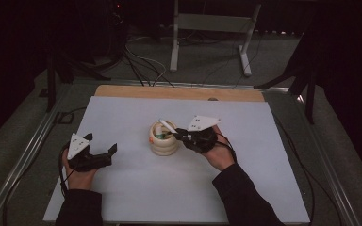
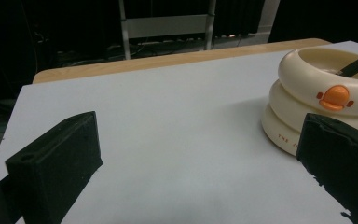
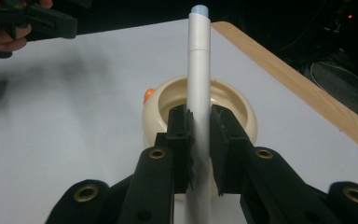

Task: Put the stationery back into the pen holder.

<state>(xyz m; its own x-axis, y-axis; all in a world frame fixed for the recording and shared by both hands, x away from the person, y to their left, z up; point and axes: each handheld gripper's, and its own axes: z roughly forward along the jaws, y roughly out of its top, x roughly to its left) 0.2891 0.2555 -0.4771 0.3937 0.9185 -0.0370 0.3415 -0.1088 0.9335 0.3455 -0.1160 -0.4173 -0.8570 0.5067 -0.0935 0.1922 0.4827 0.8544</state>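
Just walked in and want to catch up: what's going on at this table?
A person sits at a white table with a two-jaw gripper in each hand. The right gripper is clamped on a white pen and holds it over the opening of a cream ring-shaped holder with an orange duck bill on its side. The pen's tip points across the holder's mouth; it isn't dropped in yet. The left gripper rests open on the table to the holder's left, holding nothing.
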